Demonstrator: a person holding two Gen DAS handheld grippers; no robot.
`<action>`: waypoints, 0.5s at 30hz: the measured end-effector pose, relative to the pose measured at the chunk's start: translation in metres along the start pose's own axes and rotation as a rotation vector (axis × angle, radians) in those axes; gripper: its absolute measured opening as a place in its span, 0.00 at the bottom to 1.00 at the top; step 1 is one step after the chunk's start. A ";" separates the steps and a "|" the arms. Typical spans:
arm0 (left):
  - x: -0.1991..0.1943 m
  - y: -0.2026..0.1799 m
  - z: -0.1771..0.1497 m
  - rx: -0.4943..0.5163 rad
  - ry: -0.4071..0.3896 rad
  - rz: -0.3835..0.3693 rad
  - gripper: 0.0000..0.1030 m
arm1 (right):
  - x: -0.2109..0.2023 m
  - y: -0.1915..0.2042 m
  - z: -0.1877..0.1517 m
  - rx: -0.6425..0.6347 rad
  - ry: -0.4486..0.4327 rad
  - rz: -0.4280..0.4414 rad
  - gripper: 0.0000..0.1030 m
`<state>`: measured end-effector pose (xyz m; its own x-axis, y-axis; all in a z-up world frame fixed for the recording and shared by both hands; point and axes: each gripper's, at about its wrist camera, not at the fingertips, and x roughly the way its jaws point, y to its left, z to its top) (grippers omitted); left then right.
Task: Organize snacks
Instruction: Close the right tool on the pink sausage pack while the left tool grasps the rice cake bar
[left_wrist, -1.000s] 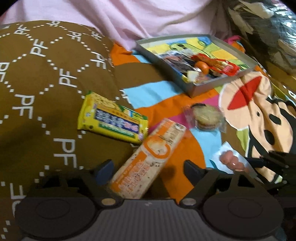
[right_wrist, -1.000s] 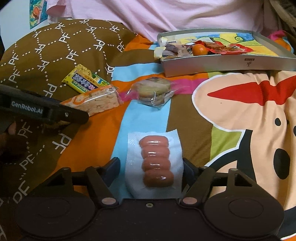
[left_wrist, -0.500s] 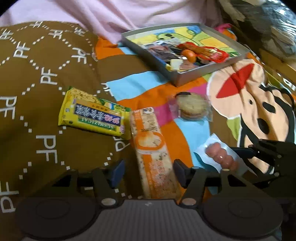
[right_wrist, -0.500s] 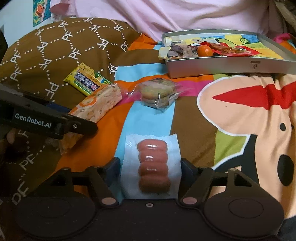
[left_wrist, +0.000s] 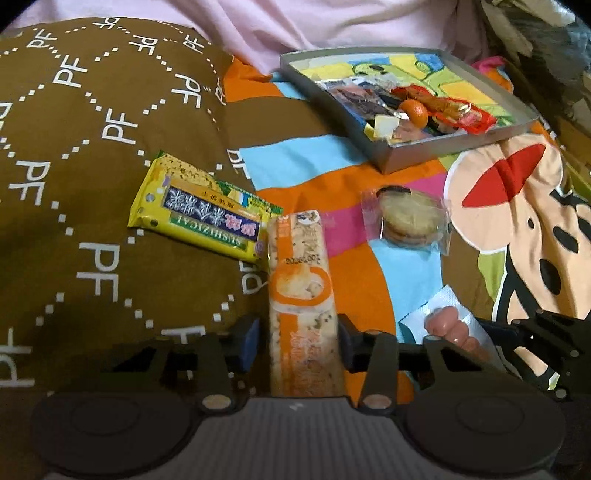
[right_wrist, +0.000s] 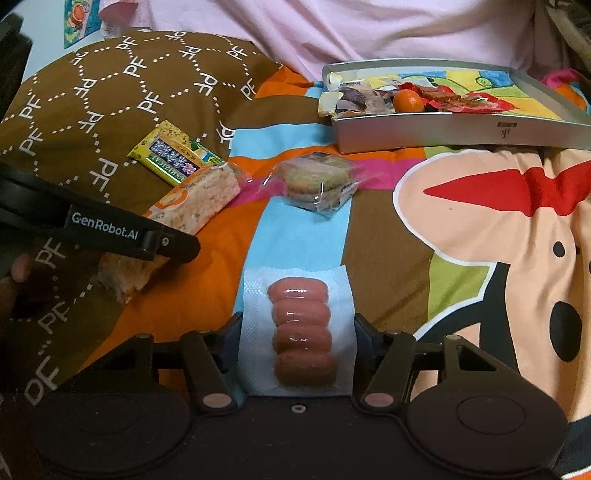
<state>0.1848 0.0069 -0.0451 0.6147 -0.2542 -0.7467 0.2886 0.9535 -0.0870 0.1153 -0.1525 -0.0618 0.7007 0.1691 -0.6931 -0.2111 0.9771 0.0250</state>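
An orange snack bar (left_wrist: 299, 288) lies lengthwise between the jaws of my left gripper (left_wrist: 299, 332). The jaws are closing and both pads meet the bar's sides. From the right wrist, the bar (right_wrist: 199, 195) runs under that gripper's black finger (right_wrist: 147, 240). A clear pack of pink sausages (right_wrist: 301, 314) lies on the blanket inside my right gripper (right_wrist: 298, 328). Its jaws are closing too, with the pads against the pack's edges. The grey tray (left_wrist: 443, 155) holding several snacks and a small orange sits at the back right.
A yellow snack pack (left_wrist: 199, 214) touches the bar's far end on the brown patterned cushion (left_wrist: 92, 129). A wrapped cookie stack (left_wrist: 410, 221) lies between the bar and the tray. Pink bedding is bunched behind everything. My right gripper (left_wrist: 535, 343) shows at the left wrist view's lower right.
The left jaws have closed in from wide apart onto the orange bar, which now lies straight between them. The right jaws have narrowed slightly around the sausage pack.
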 end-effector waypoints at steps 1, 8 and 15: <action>-0.002 -0.003 -0.001 0.006 0.009 0.013 0.39 | -0.002 0.000 -0.002 0.002 -0.003 -0.002 0.59; -0.014 -0.019 -0.017 0.009 0.052 0.027 0.37 | -0.021 0.010 -0.017 -0.049 -0.008 -0.003 0.55; -0.025 -0.030 -0.036 -0.052 0.108 -0.048 0.37 | -0.044 0.007 -0.029 -0.080 -0.026 0.013 0.51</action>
<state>0.1346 -0.0098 -0.0474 0.5179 -0.2837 -0.8070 0.2754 0.9485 -0.1567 0.0636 -0.1566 -0.0520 0.7147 0.1858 -0.6743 -0.2734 0.9616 -0.0249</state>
